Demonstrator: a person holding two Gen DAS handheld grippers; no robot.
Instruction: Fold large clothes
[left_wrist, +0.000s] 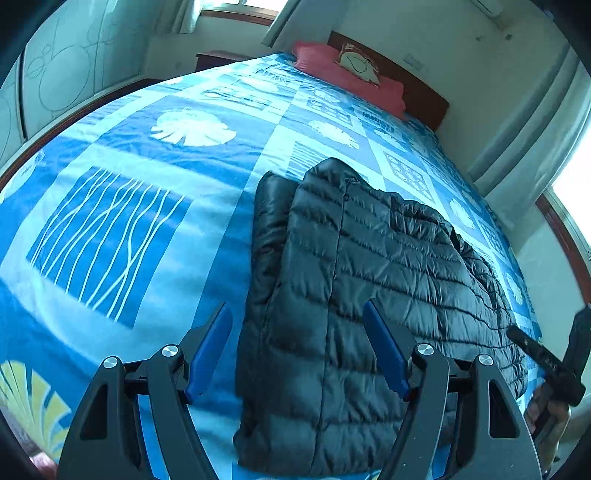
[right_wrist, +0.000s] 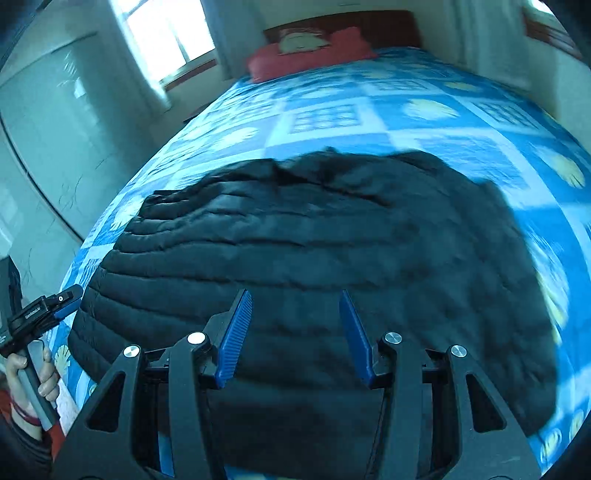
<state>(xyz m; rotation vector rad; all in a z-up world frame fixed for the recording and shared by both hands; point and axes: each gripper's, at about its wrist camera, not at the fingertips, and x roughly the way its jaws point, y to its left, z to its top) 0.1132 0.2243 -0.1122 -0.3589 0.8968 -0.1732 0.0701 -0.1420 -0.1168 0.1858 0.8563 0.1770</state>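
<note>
Wide bed (left_wrist: 122, 177) with a dark wooden headboard (left_wrist: 424, 92), covered edge to edge by a blue patchwork bedspread (left_wrist: 207, 162) printed with white leaf shapes, wavy lines and small grid squares. At the head end, a red pillow (left_wrist: 321, 59) bearing a pale picture panel. Nearer the foot, toward one long side, a black quilted puffer jacket (left_wrist: 369, 280) lying flat on the bedspread, folded into a thick stack with one layer jutting out beneath along its edge. Blurred in the right wrist view.
</note>
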